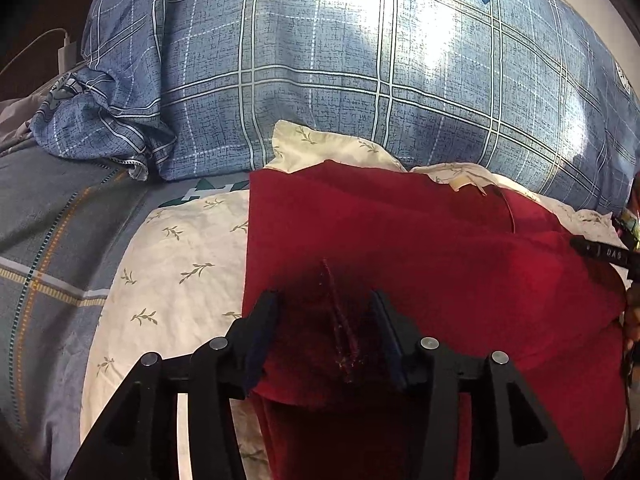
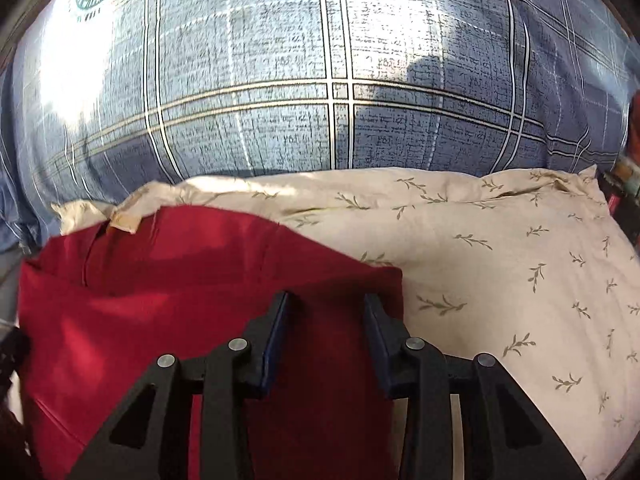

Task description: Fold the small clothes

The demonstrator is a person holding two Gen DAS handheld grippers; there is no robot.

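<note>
1. Red garment (image 1: 400, 248) lies on a cream pillow (image 1: 176, 264) printed with small leaf sprigs. The pillow sits on the bed, in front of a big blue plaid pillow (image 1: 320, 60).

2. Fold state, judged from how the cloth lies: at least one fold looks done. The left edge runs straight and clean, the far edge is doubled over, and a layer line crosses the top right of the cloth. Overall shape is roughly rectangular — not a loose heap.

3. Near edge is less tidy. In the left wrist view a puckered ridge of cloth stands up between the fingers, and the cloth drops away over the pillow's near side below that.

4. Left gripper (image 1: 324, 300): fingers partly open, straddling the ridge; the pads do not appear to press on it, so I read nothing as held.

5. Right gripper (image 2: 326, 304): fingers partly open over the right-hand part of the garment, close to its right edge. Cloth shows between them, but no pinch is visible.

6. Left to do, as a judgement: flatten or tuck the puckered near portion, likely one more fold to make the piece compact — then set it aside. No other clothes are visible, so I cannot tell how many pieces remain.
</note>
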